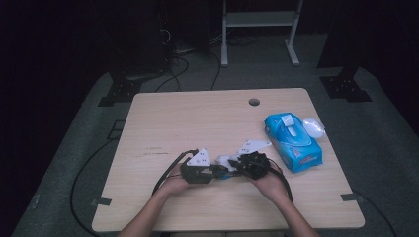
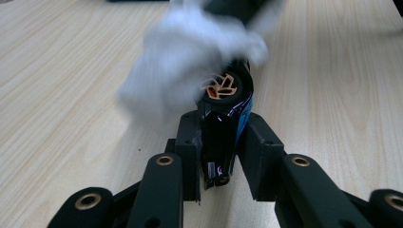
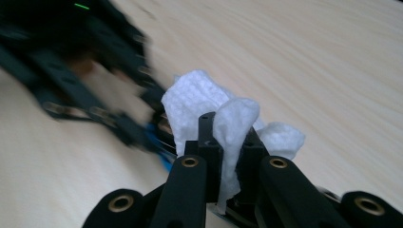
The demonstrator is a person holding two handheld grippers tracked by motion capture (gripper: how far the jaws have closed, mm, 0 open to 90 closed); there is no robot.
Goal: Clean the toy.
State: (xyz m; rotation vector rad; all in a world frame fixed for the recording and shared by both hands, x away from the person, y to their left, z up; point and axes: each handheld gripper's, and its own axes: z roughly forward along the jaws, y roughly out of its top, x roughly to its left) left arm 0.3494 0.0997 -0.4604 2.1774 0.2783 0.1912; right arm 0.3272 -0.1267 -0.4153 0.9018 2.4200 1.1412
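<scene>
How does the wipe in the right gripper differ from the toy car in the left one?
The wipe is white, soft and crumpled; the toy car is blue-black, hard and glossy. The wipe blurs in the left gripper view, while the toy car looks sharp there. The wipe flops out above the jaws of the right gripper; the toy car juts rigidly from the left gripper. Both are clamped between shut jaws.

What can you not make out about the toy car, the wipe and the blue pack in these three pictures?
- Toy car: its body, clamped between the left gripper's jaws; high view too small.
- White wipe: motion-blurred in left gripper view.
- Blue wipes pack: print too small in high view.
</scene>
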